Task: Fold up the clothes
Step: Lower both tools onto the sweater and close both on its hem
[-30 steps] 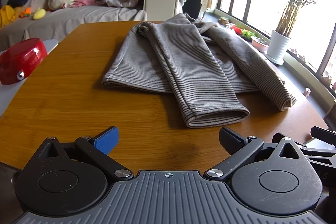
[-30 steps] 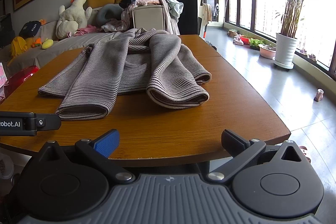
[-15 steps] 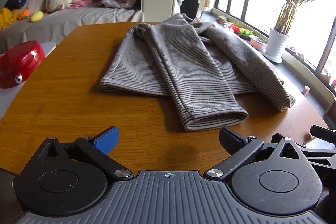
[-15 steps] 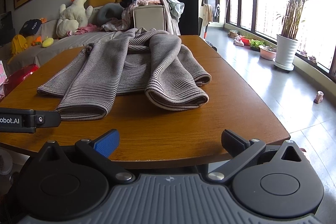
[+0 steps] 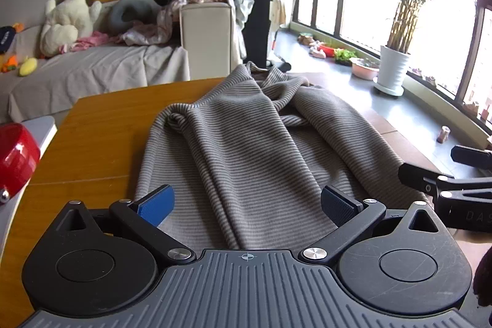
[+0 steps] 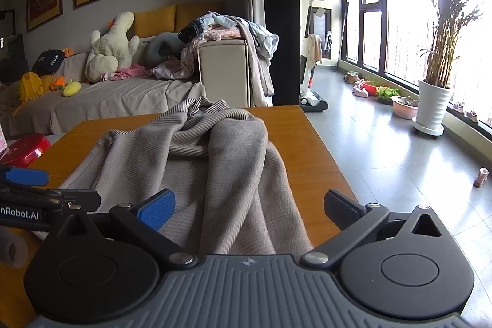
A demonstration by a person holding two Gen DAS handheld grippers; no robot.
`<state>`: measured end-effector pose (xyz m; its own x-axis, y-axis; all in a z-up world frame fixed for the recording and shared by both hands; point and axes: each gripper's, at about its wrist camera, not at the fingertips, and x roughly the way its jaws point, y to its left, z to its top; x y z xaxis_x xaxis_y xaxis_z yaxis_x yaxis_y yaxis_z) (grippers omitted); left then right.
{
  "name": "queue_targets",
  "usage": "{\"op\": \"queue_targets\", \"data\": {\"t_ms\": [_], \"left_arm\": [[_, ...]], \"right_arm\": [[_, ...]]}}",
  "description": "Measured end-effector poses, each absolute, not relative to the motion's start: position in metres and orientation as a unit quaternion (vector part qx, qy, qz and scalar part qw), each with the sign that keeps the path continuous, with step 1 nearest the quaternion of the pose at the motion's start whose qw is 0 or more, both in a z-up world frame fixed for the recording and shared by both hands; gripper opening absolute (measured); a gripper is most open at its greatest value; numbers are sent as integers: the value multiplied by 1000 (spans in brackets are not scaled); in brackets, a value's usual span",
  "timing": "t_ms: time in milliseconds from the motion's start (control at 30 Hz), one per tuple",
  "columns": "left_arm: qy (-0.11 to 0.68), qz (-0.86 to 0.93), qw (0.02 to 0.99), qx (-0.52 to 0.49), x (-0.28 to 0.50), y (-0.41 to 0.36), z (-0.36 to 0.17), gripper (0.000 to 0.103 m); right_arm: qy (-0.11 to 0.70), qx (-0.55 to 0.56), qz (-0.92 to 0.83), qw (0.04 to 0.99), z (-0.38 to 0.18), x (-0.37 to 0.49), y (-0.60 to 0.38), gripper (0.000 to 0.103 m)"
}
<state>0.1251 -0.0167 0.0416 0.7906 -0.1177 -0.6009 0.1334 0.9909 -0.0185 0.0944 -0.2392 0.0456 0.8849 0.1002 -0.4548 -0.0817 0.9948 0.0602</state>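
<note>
On the wooden tabletop (image 5: 92, 125) the striped sweater (image 5: 246, 149) lies with both sleeves folded inward. The left claw (image 5: 246, 205) straddles the left sleeve's end, jaws wide apart; the right claw (image 6: 249, 205) does likewise at the right sleeve. The lengthwise fold looks still undone.

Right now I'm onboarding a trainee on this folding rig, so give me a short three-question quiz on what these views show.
1. True or false: the left gripper is shut on the striped sweater.
2. What does the sweater lie on? A) sofa B) wooden table C) floor
3. What colour is the potted plant's pot by the window?

Key: 1 false, both grippers are open, the right gripper too; 2 B; 3 white.
</note>
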Motion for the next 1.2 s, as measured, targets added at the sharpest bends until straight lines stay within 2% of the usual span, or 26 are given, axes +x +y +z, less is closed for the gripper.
{"op": "queue_targets", "data": {"t_ms": [233, 400, 500, 700, 1033, 1100, 1167, 1200], "left_arm": [[355, -76, 932, -6, 203, -7, 25, 103], [364, -94, 926, -43, 231, 10, -2, 103], [338, -104, 934, -48, 225, 16, -8, 103], [338, -113, 932, -61, 215, 22, -6, 103], [351, -181, 917, -56, 105, 7, -1, 103], [349, -180, 919, -43, 102, 0, -1, 92], [340, -157, 927, -12, 107, -10, -1, 58], [339, -151, 929, -7, 111, -12, 0, 55]], "right_arm": [[249, 73, 82, 962, 39, 171, -240, 103], [325, 81, 97, 937, 8, 209, -232, 103], [327, 81, 106, 936, 5, 207, -232, 103], [322, 99, 116, 934, 6, 189, -240, 103], [317, 106, 142, 932, 8, 100, -261, 103], [313, 121, 143, 931, 8, 96, -266, 103], [314, 123, 141, 931, 9, 97, -267, 103], [314, 124, 141, 930, 9, 97, -267, 103]]}}
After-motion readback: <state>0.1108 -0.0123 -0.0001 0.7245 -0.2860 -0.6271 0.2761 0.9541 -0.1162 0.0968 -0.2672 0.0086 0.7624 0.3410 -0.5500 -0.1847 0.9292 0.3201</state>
